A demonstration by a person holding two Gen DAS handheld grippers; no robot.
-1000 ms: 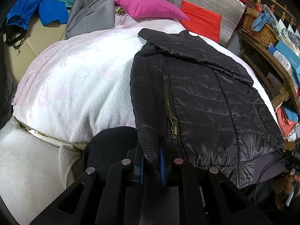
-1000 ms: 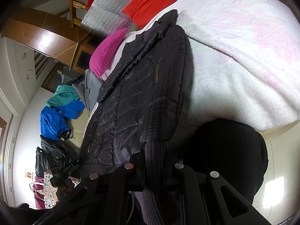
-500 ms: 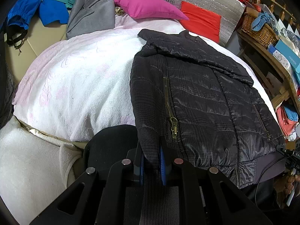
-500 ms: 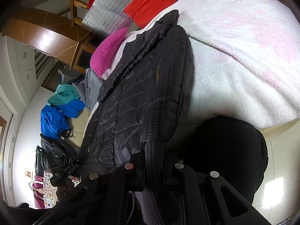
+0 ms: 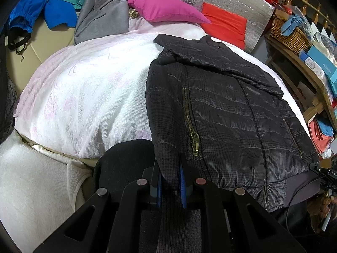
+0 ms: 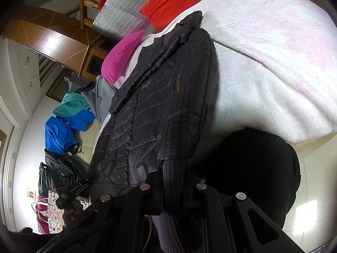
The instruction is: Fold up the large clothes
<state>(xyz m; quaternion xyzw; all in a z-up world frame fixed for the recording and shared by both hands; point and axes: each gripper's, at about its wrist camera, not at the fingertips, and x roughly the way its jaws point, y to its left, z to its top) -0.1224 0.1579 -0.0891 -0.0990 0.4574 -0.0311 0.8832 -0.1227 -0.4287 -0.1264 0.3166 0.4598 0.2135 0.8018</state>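
The black quilted jacket (image 5: 221, 109) lies spread on the pink-and-white blanket (image 5: 84, 97) over the bed, stretching away from both tongs. The left gripper (image 5: 170, 181) pinches the hem corner beside the brass zipper (image 5: 190, 124); the right gripper (image 6: 174, 181) is clamped on the ribbed knit cuff (image 6: 174, 191) at the opposite near corner.

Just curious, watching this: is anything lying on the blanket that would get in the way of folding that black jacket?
Nothing visible does. The black jacket lies on bare pink-white blanket; the pillows and other clothes sit beyond it.
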